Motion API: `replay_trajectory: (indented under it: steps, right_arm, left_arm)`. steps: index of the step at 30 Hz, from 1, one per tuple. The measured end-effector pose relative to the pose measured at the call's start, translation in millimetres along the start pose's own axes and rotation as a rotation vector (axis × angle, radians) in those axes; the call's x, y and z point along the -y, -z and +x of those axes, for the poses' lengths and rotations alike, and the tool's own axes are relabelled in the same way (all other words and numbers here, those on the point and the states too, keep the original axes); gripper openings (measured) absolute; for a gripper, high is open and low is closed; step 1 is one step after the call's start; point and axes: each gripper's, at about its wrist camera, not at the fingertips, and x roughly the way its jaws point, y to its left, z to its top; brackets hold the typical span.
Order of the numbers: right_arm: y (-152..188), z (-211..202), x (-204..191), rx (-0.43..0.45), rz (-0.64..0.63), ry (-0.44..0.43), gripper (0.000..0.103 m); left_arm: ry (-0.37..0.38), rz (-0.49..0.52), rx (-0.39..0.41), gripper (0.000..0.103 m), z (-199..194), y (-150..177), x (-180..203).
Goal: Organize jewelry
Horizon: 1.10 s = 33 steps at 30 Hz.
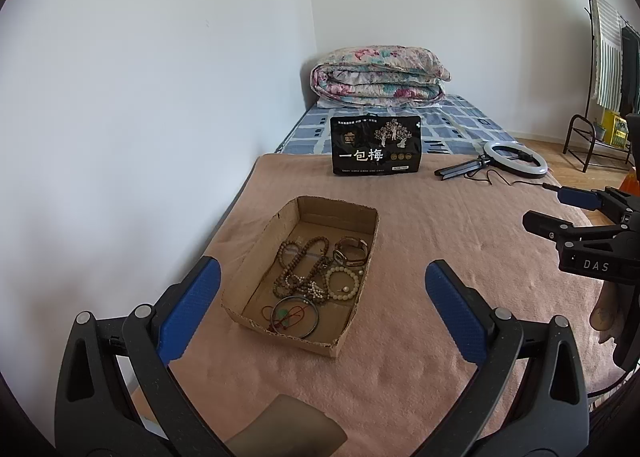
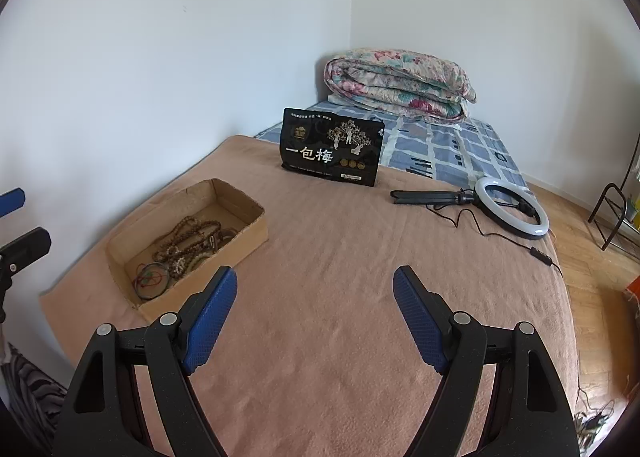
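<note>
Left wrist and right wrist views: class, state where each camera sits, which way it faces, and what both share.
Left wrist: behind the open left claw, facing the cardboard tray of jewelry; the right claw shows at right.
Right wrist: behind the open right claw, facing bare blanket; the tray lies to its left.
Shared: tray, black pouch, ring light, folded quilt.

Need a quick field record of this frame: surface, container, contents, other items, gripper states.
surface: pink blanket over a bed
container: open cardboard tray, near the wall side
contents: brown bead strands, pale bead bracelet, watch, metal bangle with red cord
other items: black snack bag standing upright, ring light lying flat, folded floral quilt
left gripper: open, empty
right gripper: open, empty
</note>
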Motion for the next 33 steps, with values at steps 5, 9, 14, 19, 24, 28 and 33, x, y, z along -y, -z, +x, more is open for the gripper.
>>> replay_trajectory:
  steps: [5, 9, 14, 19, 24, 28, 33]
  right_arm:
    - [-0.3, 0.3, -0.2, 0.001, -0.001, 0.0, 0.08]
    - [-0.2, 0.5, -0.2, -0.002, 0.0, 0.001, 0.08]
    - [1.0, -0.5, -0.3, -0.001, 0.001, 0.002, 0.08]
    - [1.7, -0.1, 0.0, -0.004, 0.0, 0.0, 0.08]
    - [4.3, -1.4, 0.4, -0.008, 0.001, 0.001, 0.08]
    - [3.9, -0.7, 0.3, -0.009, 0.001, 0.001, 0.08]
    - [4.6, -1.0, 1.2, -0.013, 0.003, 0.001, 0.08]
  left_arm:
    - [0.002, 0.0, -0.001, 0.103, -0.1, 0.4, -0.1]
    - [0.003, -0.001, 0.0, 0.103, -0.2, 0.2, -0.5]
    - [0.002, 0.0, -0.001, 0.103, -0.2, 0.4, -0.4]
    - [0.002, -0.002, -0.001, 0.103, -0.3, 0.5, -0.3]
    - [0.002, -0.001, 0.0, 0.103, -0.4, 0.2, -0.7]
    - [0.002, -0.002, 0.0, 0.103, -0.2, 0.3, -0.7]
    - [-0.004, -0.002, 0.013, 0.103, -0.8, -0.3, -1.4]
